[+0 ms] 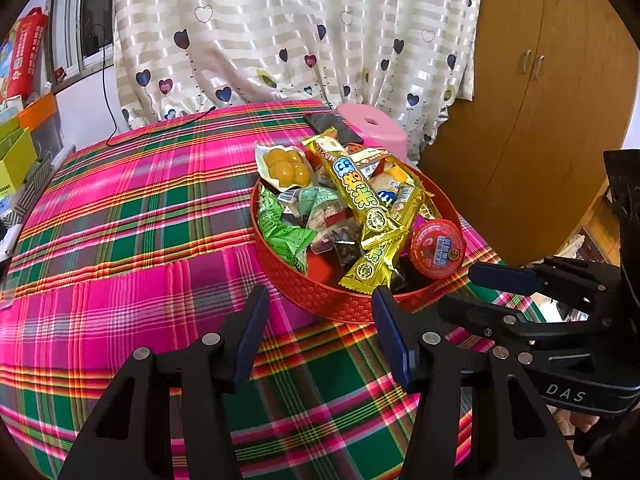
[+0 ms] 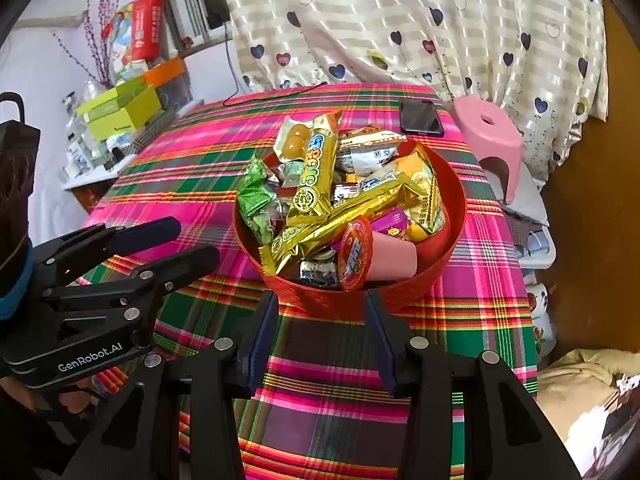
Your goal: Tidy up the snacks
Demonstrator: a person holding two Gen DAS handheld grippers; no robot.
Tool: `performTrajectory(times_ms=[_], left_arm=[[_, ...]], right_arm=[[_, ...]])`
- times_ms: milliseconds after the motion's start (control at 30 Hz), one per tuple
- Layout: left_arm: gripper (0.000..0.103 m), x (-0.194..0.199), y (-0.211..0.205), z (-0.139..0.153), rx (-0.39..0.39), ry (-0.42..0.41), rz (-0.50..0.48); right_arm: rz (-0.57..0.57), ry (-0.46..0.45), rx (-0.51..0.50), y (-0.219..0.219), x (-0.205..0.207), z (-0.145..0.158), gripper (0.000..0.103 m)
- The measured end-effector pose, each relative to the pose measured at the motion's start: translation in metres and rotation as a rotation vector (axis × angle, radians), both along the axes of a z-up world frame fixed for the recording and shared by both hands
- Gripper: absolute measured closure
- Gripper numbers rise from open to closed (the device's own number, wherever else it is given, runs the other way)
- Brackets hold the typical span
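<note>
Left tongs [image 1: 320, 332]: fingers stand apart with nothing between the pads; only the plaid cloth [image 1: 132, 208] shows in the gap. They touch no object and hang over the near part of the surface.

Right tongs [image 2: 320, 336]: fingers apart, somewhat narrower than the left pair, gap empty. No contact with any item. In the left wrist view this tool enters from the right, its tips close to the near right rim of the basket.

Task items: the snacks sit heaped in a round red basket [image 2: 448, 256] with a woven-pattern wall, standing on the cloth-covered surface. From the right tongs, the basket lies directly ahead, its near wall just beyond the fingertips. From the left tongs, it lies ahead and to the right, the right fingertip lining up with the near rim.

Contents noted:
- a long gold-wrapped bar [image 1: 356, 192] lying across the top of the heap;
- a green packet [image 1: 280, 228] at the left side;
- a clear pack of yellow balls [image 1: 284, 166] at the far left rim;
- a jelly cup with a red lid [image 2: 354, 254], on its side at the near rim.

Beyond the basket a dark phone [image 2: 420, 118] lies flat on the cloth. A pink stool [image 2: 490, 136] stands beside the surface, in front of the heart-print curtain [image 2: 400, 20].
</note>
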State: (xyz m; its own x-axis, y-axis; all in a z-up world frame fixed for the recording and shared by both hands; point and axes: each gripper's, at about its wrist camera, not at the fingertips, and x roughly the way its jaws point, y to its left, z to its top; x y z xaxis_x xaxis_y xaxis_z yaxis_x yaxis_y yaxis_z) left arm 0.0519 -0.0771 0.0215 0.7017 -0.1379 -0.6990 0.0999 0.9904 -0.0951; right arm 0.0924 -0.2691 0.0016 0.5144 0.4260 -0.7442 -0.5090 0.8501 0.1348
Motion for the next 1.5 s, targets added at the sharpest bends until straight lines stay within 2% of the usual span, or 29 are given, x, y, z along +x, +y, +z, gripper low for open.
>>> performTrajectory(times_ms=[1500], left_arm=[[0.049, 0.002, -0.005, -0.006, 0.010, 0.014, -0.013]], right_arm=[[-0.015, -0.010, 0.009, -0.008, 0.002, 0.002, 0.061]])
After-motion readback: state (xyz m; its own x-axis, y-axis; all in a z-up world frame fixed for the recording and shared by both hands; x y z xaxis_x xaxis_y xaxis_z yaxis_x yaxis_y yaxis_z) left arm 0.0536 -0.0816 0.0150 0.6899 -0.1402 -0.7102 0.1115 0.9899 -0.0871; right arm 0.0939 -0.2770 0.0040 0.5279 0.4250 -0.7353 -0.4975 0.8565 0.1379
